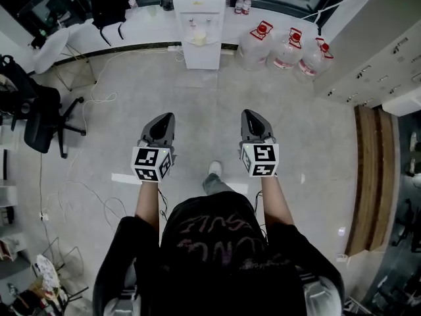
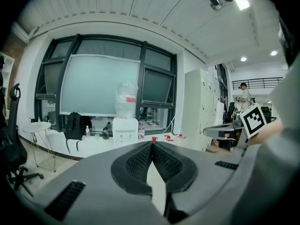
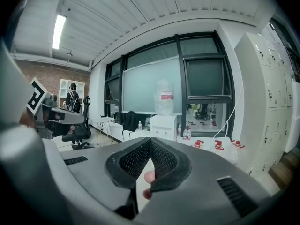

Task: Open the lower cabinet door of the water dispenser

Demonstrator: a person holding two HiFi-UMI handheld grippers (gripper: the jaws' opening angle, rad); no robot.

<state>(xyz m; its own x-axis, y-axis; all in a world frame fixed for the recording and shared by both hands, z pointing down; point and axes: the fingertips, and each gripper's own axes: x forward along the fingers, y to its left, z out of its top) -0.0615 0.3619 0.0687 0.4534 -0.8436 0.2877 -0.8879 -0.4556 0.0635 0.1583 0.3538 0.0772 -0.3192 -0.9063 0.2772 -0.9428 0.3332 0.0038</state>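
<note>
Both grippers are held out side by side over the pale floor (image 1: 210, 91), pointing the same way. The left gripper (image 1: 166, 118) has its fingers pressed together at the tips with nothing between them. The right gripper (image 1: 250, 114) is the same, fingers closed and empty.

Straight ahead of both pairs of fingers, well apart from them across open floor, stands the white water dispenser (image 1: 202, 25) with a clear bottle (image 2: 126, 97) upended on top. Its lower cabinet door (image 1: 202, 56) looks shut and is far beyond the fingertips.

Ahead and to the right of the right fingers, three water jugs (image 1: 287, 48) with red caps stand on the floor just beside the dispenser. Ahead and left of the left fingers, a black backpack (image 1: 108, 5) sits on the low white surface (image 1: 151, 28) under the window. A black office chair (image 1: 41, 120) stands off to the left of the left fingers.
</note>
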